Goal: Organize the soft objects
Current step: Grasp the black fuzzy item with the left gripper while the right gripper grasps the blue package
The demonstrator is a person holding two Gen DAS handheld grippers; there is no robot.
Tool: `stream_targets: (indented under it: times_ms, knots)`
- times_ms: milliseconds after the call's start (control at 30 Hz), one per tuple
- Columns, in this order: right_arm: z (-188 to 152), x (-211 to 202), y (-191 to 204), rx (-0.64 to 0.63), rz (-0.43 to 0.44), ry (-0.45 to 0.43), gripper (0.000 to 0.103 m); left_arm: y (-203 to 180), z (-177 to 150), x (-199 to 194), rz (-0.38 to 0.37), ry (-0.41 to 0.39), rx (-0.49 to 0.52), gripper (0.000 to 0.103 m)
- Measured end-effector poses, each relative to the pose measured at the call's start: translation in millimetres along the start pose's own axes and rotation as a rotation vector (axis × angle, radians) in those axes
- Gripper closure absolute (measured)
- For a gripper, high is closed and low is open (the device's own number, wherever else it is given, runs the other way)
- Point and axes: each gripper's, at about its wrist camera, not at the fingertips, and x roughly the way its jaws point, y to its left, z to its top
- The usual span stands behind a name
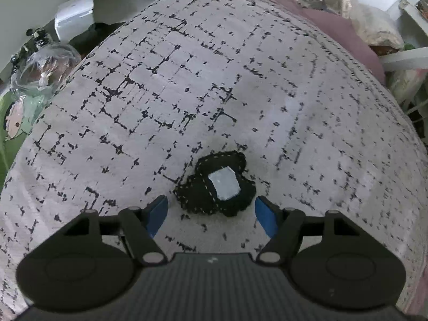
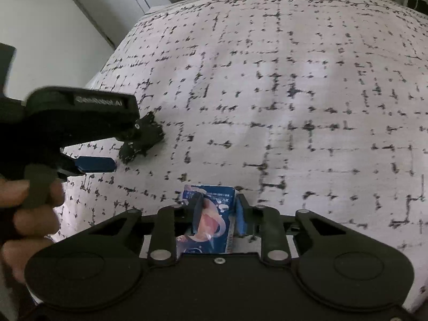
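On the near middle of the patterned cover [image 1: 214, 80] lies a small black knitted piece [image 1: 214, 184] with a pale square patch, flat and crumpled; the left tool [image 1: 211, 208] hangs over it, blue pads parted either side and not touching it. It looks light, limp and easily squashed, so pinching across its narrower middle seems safest; its long axis runs from near left to far right in the left wrist view. To the right, the right tool [image 2: 216, 211] is clamped on a blue printed packet [image 2: 208, 222], which stands between the pads with its long axis along the fingers, top edge pointing away; it seems thin, light, crinkly and probably slippery.
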Motion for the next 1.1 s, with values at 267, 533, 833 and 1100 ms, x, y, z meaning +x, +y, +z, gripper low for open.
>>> stream_targets:
  times_ms: [267, 533, 833, 1100]
  knots:
    - [1.9, -17.2, -20.0, -0.005, -0.01, -0.007, 0.082, -5.3, 2.5, 7.1, 0.081, 0.001, -0.03, 0.075]
    - [-0.9, -34.0, -16.4, -0.011, -0.001, -0.03, 0.084, -8.8, -9.2, -19.7, 0.055, 0.005, -0.017, 0.079]
    - [-8.1, -60.6, -10.3, -0.024, 0.033, -0.066, 0.084, -8.9, -29.0, -63.1, -0.005, -0.036, -0.01, 0.079]
    - [-11.8, -85.3, 4.0, -0.064, 0.055, -0.104, 0.084, 3.4, -48.6, -93.9, -0.01, -0.072, -0.016, 0.079]
